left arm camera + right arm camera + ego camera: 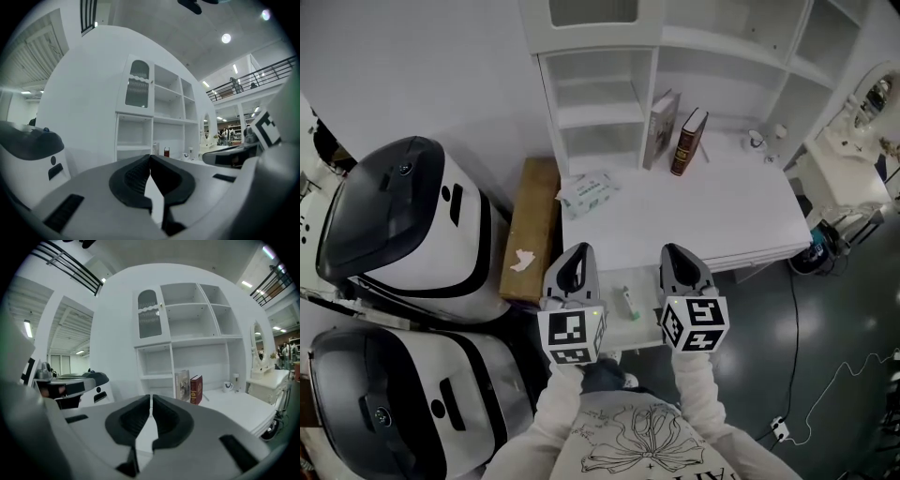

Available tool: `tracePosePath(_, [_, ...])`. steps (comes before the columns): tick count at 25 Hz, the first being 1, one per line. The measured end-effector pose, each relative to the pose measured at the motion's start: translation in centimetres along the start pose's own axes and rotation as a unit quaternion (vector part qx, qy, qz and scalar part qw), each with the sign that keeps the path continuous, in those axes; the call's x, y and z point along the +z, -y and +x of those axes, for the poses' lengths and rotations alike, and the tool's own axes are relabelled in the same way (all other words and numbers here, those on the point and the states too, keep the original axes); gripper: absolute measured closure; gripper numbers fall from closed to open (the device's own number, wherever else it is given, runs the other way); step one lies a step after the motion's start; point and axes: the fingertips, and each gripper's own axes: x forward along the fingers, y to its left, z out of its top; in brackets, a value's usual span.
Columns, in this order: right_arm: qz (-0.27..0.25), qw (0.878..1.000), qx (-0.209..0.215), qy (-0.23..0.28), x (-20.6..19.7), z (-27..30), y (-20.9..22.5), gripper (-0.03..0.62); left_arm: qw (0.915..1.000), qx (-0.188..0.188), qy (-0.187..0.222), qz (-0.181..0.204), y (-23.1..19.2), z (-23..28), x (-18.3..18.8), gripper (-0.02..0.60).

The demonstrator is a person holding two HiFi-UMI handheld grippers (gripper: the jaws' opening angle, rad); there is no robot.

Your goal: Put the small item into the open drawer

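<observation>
A small white tube with a green end [630, 303] lies in the open white drawer [645, 330] under the front edge of the white desk [712, 211]. My left gripper [578, 250] hovers just left of the tube and my right gripper [676, 249] just right of it, both over the drawer's sides. In the left gripper view the left gripper [150, 156] has its jaws together with nothing between them. The right gripper [150, 396] is likewise shut and empty in its own view. Neither gripper view shows the tube.
Two books [675, 136] lean against the shelf unit [600, 103] at the desk's back, with a wipes packet [588, 192] to their left and a mug [756, 139] to their right. A cardboard box [532, 228] and two large white-and-black machines [403, 225] stand left of the desk.
</observation>
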Motion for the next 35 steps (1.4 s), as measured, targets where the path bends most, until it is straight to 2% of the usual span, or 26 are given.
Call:
tracePosePath(12, [-0.002, 1.0, -0.003, 0.029, 2.2, -1.5, -0.2, 0.578, 0.9997, 0.008, 0.022, 0.005, 0.1, -1.5, 2.1, 0.577])
tracePosePath(35, [0.002, 1.0, -0.001, 0.026, 2.1, -1.3, -0.7, 0.58, 0.9997, 0.013, 0.022, -0.003, -0.6, -1.9, 2.0, 0.577])
